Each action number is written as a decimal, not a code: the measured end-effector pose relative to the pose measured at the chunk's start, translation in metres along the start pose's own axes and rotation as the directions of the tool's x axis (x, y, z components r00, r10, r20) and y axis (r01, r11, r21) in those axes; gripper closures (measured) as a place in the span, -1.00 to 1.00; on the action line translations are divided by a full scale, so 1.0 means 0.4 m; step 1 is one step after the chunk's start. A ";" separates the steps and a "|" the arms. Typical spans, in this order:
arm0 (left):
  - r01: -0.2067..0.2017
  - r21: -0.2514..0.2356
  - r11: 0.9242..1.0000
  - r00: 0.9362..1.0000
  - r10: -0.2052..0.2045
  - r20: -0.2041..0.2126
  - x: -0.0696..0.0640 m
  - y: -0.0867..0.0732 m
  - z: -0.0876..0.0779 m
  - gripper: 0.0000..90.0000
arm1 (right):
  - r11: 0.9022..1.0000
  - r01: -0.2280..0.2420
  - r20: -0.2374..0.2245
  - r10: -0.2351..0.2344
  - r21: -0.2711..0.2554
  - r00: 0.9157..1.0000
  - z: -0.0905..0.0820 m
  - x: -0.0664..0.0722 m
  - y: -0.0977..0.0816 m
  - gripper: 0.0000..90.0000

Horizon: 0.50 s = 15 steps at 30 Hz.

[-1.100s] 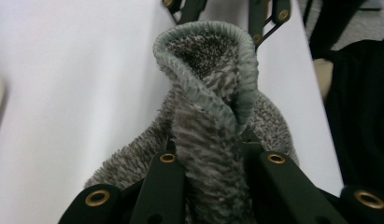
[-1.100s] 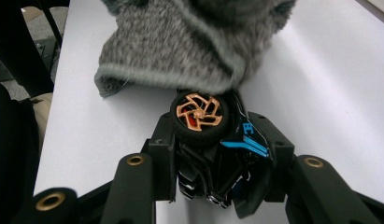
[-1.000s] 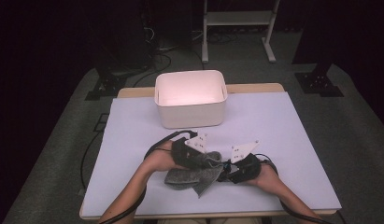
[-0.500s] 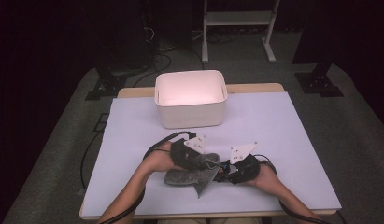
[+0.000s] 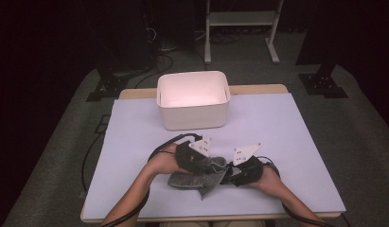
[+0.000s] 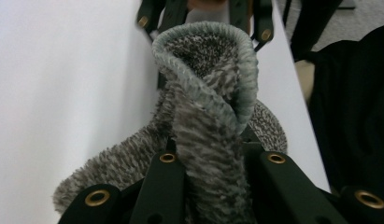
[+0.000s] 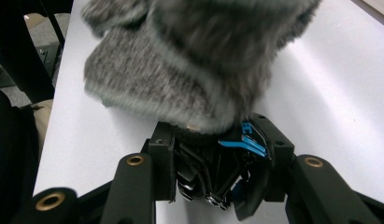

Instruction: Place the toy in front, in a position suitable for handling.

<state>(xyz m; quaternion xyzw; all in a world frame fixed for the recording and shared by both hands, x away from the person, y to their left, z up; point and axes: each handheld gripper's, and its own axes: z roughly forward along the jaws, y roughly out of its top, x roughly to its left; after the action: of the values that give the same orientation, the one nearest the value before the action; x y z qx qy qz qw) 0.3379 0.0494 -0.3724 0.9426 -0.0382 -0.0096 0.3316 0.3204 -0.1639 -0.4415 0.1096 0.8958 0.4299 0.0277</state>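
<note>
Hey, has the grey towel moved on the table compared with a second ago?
No. The grey towel lies the same way before the white bin, near the table's front edge.

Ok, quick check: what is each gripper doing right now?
Left gripper: shut on the grey cloth, a fold pinched between its jaws.
Right gripper: jaws at the cloth's edge, but a grip on it cannot be told.

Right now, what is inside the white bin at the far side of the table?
From the high view, the white bin shows bare inner walls and floor, with nothing in it. The near wall hides the floor strip just behind it. The grey cloth is on the table, between the tongs.
</note>
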 end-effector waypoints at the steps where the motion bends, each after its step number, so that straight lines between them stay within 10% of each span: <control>1: -0.005 0.000 1.000 1.000 0.005 0.004 0.001 0.008 0.004 0.73 | 1.000 -0.002 0.000 0.002 -0.003 1.000 0.000 0.000 -0.001 0.26; 15: -0.002 0.003 1.000 1.000 0.002 0.021 0.024 0.039 0.037 0.73 | 0.999 -0.028 -0.010 0.028 -0.020 1.000 0.002 -0.004 -0.005 0.27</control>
<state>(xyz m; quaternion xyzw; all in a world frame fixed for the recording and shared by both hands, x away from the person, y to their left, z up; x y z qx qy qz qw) 0.3459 0.0273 -0.3742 0.9429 -0.0427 -0.0192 0.3299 0.3218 -0.1647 -0.4436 0.1198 0.8899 0.4397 0.0182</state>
